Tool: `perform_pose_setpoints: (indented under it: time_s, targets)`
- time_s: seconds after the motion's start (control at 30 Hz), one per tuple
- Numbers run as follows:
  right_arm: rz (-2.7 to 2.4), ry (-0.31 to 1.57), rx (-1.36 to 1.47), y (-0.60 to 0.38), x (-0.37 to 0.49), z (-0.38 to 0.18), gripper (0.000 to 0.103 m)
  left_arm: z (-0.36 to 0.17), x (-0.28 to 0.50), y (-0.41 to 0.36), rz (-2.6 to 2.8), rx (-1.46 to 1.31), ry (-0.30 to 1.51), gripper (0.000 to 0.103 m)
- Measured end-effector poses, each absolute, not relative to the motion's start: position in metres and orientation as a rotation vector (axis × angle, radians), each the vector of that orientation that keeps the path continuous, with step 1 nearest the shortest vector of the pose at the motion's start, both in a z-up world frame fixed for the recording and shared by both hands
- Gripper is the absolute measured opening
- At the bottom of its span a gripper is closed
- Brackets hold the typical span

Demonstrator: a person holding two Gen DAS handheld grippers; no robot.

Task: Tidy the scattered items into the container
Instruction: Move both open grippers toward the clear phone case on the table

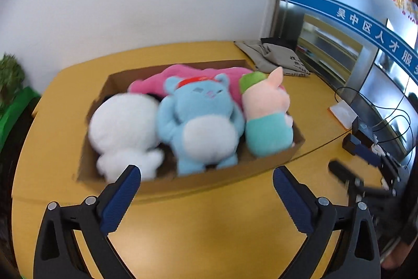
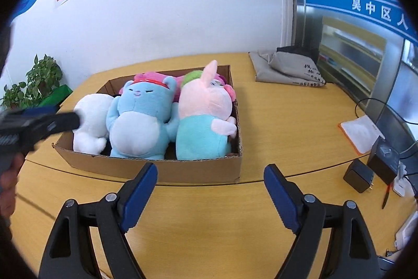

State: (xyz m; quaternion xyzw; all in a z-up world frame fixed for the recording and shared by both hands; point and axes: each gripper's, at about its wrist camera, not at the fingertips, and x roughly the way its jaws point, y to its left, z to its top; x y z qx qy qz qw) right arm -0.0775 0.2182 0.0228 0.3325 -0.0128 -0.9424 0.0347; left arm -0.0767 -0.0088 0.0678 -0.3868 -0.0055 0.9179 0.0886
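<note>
Container: a shallow cardboard box [image 2: 183, 169] is set on the counter [image 2: 214, 221], well inside its edges, its near wall facing both cameras.
Contents: a white plush [image 2: 91, 119], a blue plush [image 2: 138, 122] and a pink-and-teal plush [image 2: 203, 127] are packed side by side in the box, with a pink plush [image 1: 188, 75] lying behind them; all rise above the rim.
Left hand-held gripper [image 1: 206, 190]: its jaws are spread wide with nothing between them; it is held above bare counter just in front of the box's near wall. The left view is blurred.
Right hand-held gripper [image 2: 210, 187]: its jaws are spread, nothing is pinched; it is held over open counter near the box's front right corner.
Open room: a broad bare strip of counter is seen in front of the box and another to its right.
Counter edge: the curved far edge is seen close behind the box, near the white wall [image 2: 169, 4].
Right side clutter: a grey cloth bag [image 2: 287, 69], a notepad [image 2: 360, 132], black adapters [image 2: 358, 175] and cables are gathered there, well apart from the box.
Room: a potted plant [image 2: 39, 80] stands at the left, a glass partition [image 2: 352, 43] with a blue band at the right.
</note>
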Motion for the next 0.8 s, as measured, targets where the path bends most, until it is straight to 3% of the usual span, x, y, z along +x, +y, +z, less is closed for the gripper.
perform_pose_setpoints:
  time_s: [0.3,0.8]
  targets:
    - [-2.888,0.003,0.968,0.193,-0.044,0.036,0.084,0.054,0.002,-0.059,2.814,-1.158,-0.119,0.103]
    - [-2.877,0.032,1.010,0.186,-0.041,0.031,0.084,0.046,0.008,-0.047,2.797,-1.149,-0.147,0.103]
